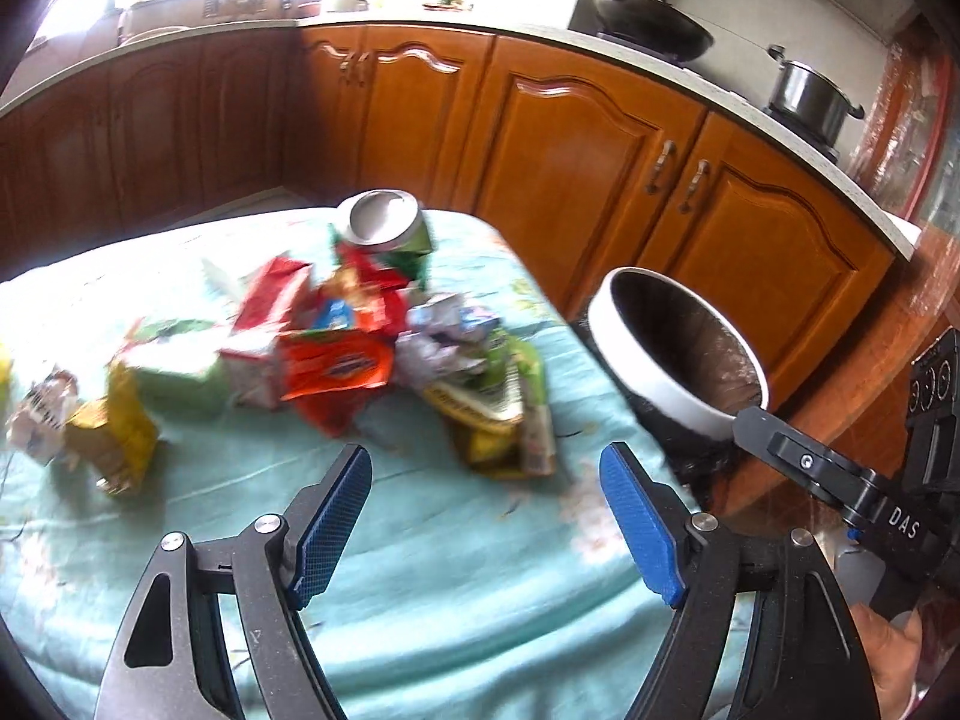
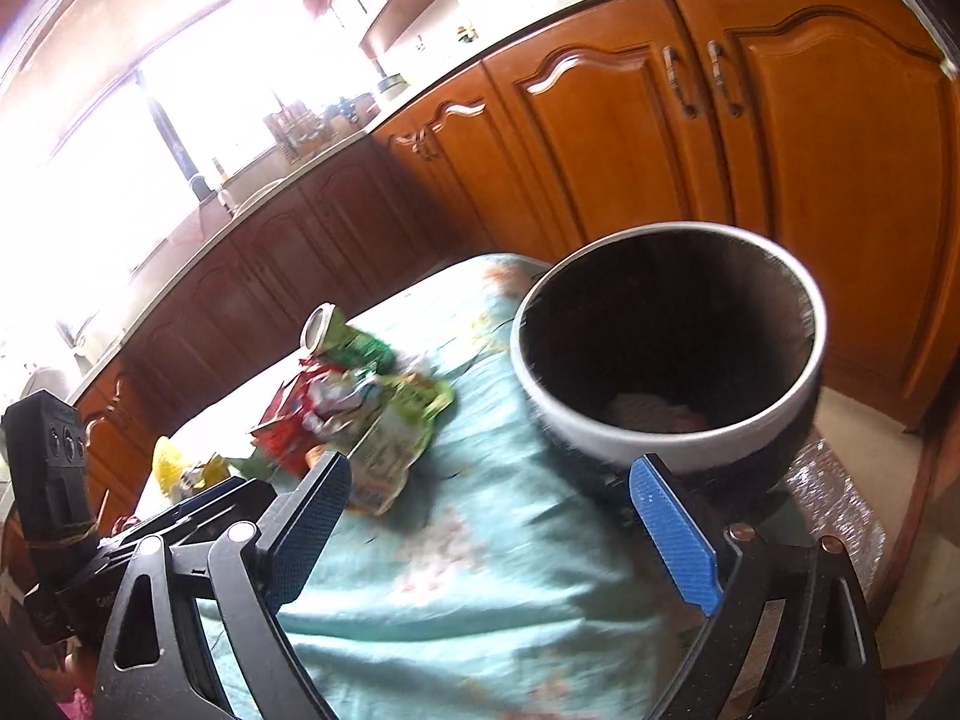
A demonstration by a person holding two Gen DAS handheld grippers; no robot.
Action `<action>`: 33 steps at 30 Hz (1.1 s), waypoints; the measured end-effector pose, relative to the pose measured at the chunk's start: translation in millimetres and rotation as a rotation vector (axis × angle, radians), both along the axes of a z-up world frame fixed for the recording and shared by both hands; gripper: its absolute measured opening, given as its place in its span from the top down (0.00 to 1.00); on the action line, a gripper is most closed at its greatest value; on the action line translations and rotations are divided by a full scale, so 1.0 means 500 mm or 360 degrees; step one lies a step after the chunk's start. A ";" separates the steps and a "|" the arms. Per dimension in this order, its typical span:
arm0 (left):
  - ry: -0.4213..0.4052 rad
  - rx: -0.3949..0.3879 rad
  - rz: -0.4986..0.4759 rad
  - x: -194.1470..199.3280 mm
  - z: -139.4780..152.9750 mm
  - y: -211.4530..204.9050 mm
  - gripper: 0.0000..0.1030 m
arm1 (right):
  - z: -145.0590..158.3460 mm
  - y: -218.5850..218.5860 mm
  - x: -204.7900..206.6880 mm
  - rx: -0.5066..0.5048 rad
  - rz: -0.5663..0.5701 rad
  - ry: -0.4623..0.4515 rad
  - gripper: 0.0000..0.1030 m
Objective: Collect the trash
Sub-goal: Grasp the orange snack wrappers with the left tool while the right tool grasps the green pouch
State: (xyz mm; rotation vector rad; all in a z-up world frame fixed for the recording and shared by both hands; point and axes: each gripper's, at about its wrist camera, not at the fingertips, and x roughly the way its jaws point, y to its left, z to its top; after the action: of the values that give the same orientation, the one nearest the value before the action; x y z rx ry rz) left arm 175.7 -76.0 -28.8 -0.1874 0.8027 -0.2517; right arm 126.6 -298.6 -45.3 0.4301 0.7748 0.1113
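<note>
A pile of trash (image 1: pixel 336 354) lies on the light blue tablecloth (image 1: pixel 432 540): red, orange, green and yellow wrappers, crumpled paper (image 1: pixel 441 339) and a tipped green can (image 1: pixel 387 228). The pile also shows in the right wrist view (image 2: pixel 354 408). A trash bin (image 1: pixel 678 348) with a white rim and black liner stands at the table's right edge, with something pale at its bottom (image 2: pixel 648 414). My left gripper (image 1: pixel 486 522) is open and empty, above the cloth in front of the pile. My right gripper (image 2: pixel 492 528) is open and empty, just before the bin (image 2: pixel 666 348).
Brown wooden kitchen cabinets (image 1: pixel 600 144) run behind the table under a pale counter. A black wok (image 1: pixel 648 18) and a steel pot (image 1: pixel 810 96) sit on the stove. The left gripper's body (image 2: pixel 54 480) shows at the left of the right wrist view.
</note>
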 end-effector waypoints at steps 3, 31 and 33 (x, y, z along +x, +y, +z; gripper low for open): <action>0.0013 -0.0016 0.0064 -0.016 -0.001 0.043 0.24 | -0.004 0.035 -0.006 -0.0010 0.0054 0.0003 0.07; 0.0001 0.0245 -0.0103 0.138 0.003 0.084 0.50 | -0.081 0.155 0.184 -0.0097 0.0272 0.0198 0.74; 0.0036 0.0290 -0.0148 0.155 -0.010 0.074 0.57 | -0.090 0.157 0.192 -0.0091 0.0283 0.0220 0.76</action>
State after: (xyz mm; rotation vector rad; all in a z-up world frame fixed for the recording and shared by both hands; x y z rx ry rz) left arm 253.0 -39.1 -33.6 0.0189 0.8530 -0.2631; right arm 222.5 -220.3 -90.5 0.3160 0.9498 0.2268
